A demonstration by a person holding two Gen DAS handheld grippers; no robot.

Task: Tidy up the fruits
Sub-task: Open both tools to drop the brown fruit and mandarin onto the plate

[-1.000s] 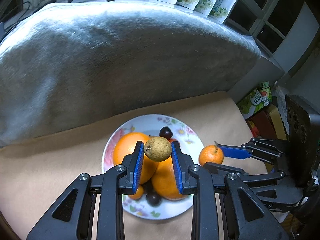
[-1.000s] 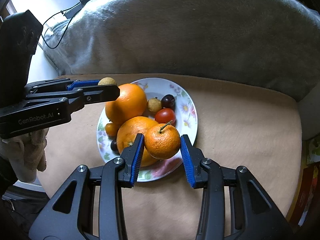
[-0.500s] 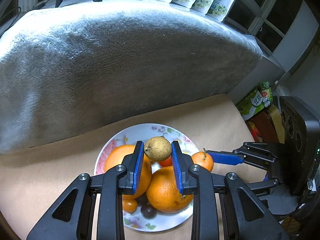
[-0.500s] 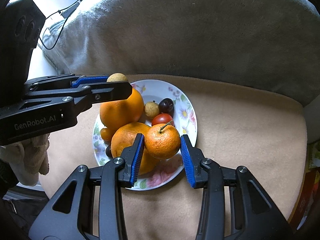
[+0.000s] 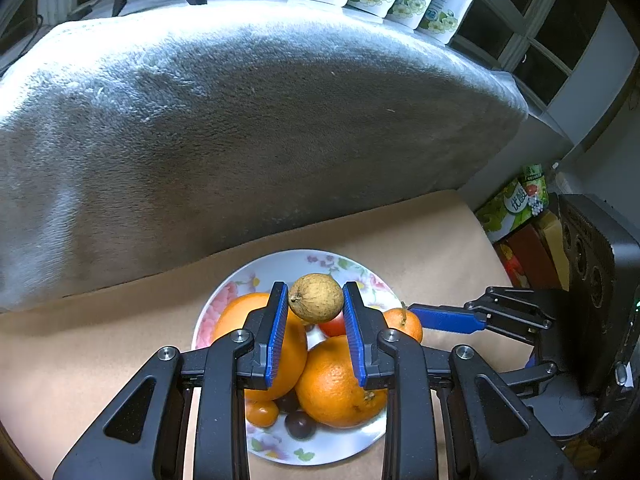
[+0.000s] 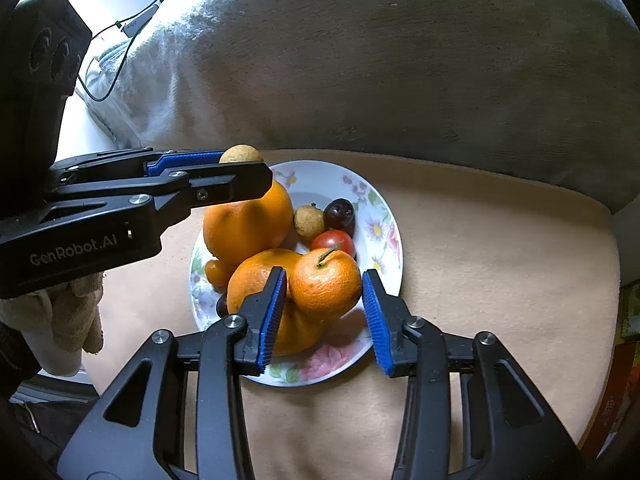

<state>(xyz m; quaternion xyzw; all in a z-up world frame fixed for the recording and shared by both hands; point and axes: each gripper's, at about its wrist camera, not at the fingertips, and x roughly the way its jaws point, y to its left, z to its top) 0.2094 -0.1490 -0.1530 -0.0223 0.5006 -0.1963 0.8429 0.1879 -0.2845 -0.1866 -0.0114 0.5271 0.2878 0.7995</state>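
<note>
Right claw (image 6: 324, 300) opening, tangerine (image 6: 325, 284) released atop plate (image 6: 380, 208) pile at 5 o'clock; left claw (image 5: 316, 312) clamped on longan (image 5: 316, 298), awaiting placement.

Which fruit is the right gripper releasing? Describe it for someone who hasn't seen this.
Find the floral plate on the tan cloth. The mandarin sits at its near edge, between the opening right gripper. Unlike the two bigger oranges, it has a stem.

Grey plush cushion (image 5: 248, 128), dark windows (image 5: 532, 32)
</note>
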